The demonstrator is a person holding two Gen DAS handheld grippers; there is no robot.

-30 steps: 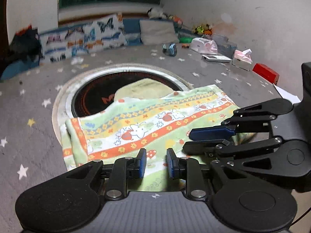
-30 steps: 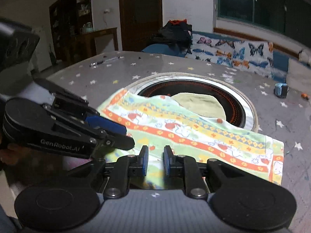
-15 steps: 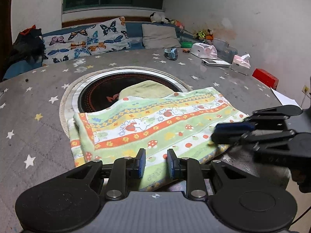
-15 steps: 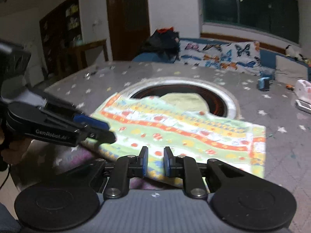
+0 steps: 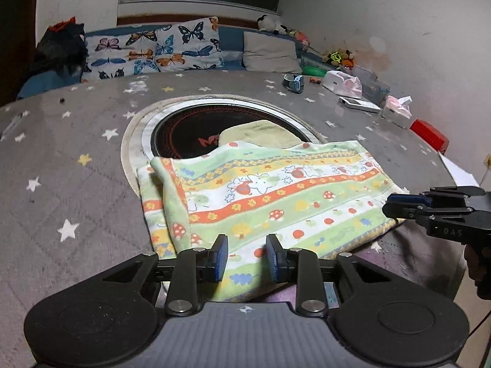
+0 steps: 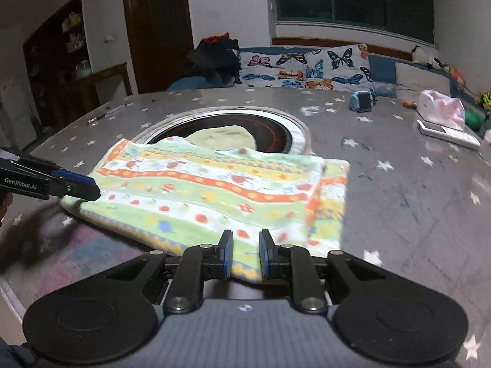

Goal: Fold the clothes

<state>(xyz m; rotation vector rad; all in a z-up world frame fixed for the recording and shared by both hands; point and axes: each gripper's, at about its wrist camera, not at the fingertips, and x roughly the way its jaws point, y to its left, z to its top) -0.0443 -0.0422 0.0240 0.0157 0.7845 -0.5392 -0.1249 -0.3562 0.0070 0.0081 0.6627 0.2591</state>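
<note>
Towel (image 5: pixel 276 196), patterned and folded, lies at the tabletop's (image 5: pixel 76 153) near edge; we hold our left gripper (image 5: pixel 244 259) and right gripper (image 6: pixel 244 254) slightly parted over its hem, gripping nothing.

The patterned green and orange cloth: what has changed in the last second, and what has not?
Both grippers drew back toward the table's near edge: the left gripper and right gripper now frame the patterned green and orange cloth's near hem with open jaws. The cloth remains folded, partly over the round black cooktop.
</note>
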